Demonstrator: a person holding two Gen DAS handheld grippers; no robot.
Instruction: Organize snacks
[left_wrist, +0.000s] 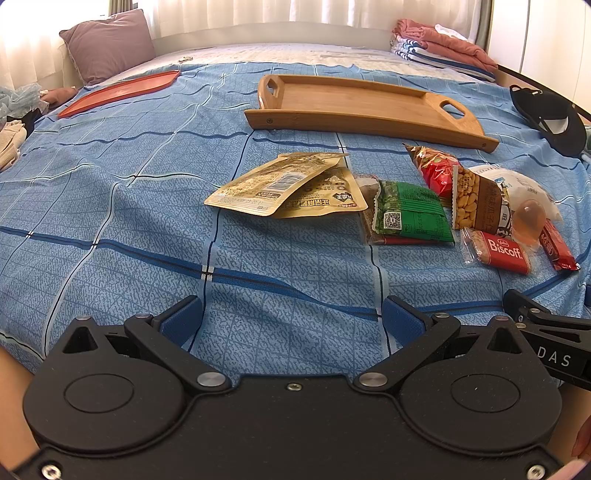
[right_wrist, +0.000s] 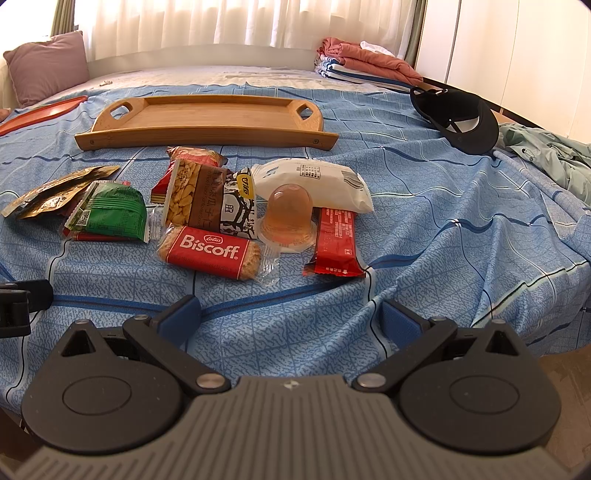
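Note:
Several snack packs lie on the blue bedspread in front of an empty wooden tray (left_wrist: 354, 99) (right_wrist: 214, 114): tan pouches (left_wrist: 284, 184) (right_wrist: 55, 192), a green pack (left_wrist: 413, 214) (right_wrist: 110, 214), a seed pack (left_wrist: 476, 199) (right_wrist: 207, 199), a red Biscoff biscuit (left_wrist: 502, 251) (right_wrist: 210, 251), an orange jelly cup (left_wrist: 528, 221) (right_wrist: 290, 214), a white pack (right_wrist: 314, 181) and a red bar (right_wrist: 336, 240). My left gripper (left_wrist: 291, 321) is open and empty, near the tan pouches. My right gripper (right_wrist: 291, 321) is open and empty, just before the Biscoff.
A red tray (left_wrist: 118, 92) lies at the far left. A black cap (right_wrist: 458, 118) and green clothing (right_wrist: 554, 162) lie right. Folded laundry (right_wrist: 362, 62) and a purple pillow (left_wrist: 107, 44) sit at the bed's far end.

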